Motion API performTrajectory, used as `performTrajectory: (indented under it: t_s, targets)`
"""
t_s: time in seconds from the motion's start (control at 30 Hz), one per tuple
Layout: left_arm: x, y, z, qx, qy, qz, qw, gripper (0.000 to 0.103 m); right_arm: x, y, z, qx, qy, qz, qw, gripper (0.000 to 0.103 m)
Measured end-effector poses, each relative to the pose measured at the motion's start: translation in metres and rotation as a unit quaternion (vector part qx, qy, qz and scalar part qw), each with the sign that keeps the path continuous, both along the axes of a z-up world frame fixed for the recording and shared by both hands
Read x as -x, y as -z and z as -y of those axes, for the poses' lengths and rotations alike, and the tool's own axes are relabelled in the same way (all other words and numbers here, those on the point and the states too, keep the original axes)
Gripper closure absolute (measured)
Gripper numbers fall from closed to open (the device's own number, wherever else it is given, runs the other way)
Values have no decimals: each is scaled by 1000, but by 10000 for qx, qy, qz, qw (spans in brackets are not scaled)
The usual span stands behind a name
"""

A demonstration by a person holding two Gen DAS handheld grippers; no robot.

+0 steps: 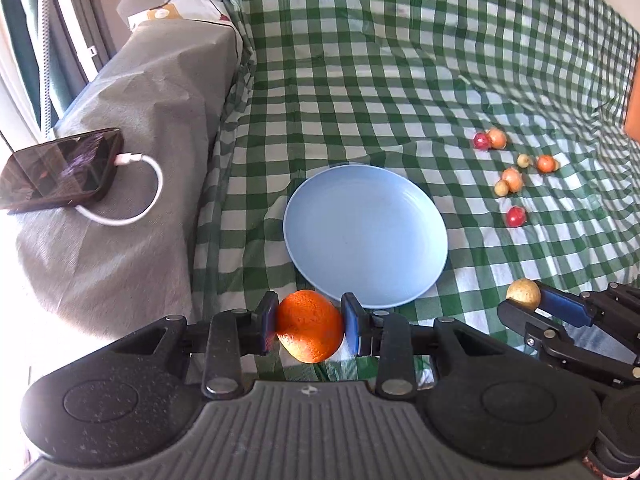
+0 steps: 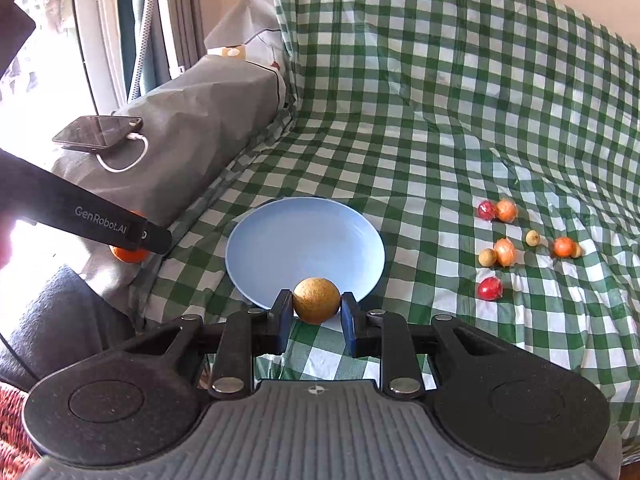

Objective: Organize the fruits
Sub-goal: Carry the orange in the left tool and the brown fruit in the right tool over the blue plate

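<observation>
My left gripper is shut on an orange, held just in front of the near left rim of an empty light blue plate. My right gripper is shut on a small round tan fruit, held at the plate's near rim. The right gripper with its tan fruit also shows at the right in the left wrist view. Several small red, orange and yellow fruits lie loose on the green checked cloth right of the plate; they also show in the right wrist view.
A grey covered ledge stands to the left with a phone and white charging cable on it. The green checked cloth rises up behind the plate. The left gripper's body crosses the left of the right wrist view.
</observation>
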State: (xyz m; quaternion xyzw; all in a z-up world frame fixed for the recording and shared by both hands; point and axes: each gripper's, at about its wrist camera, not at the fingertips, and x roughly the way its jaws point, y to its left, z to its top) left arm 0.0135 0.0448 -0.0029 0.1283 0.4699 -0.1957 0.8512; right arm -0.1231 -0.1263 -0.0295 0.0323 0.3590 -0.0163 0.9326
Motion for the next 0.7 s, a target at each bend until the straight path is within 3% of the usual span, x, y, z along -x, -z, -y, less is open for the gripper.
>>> performTrajectory:
  t_s: [0.7]
  targets:
    - [-90,63,58,-501,117,-396,9979,65,-104,65,29,26,65,-734,9973,76]
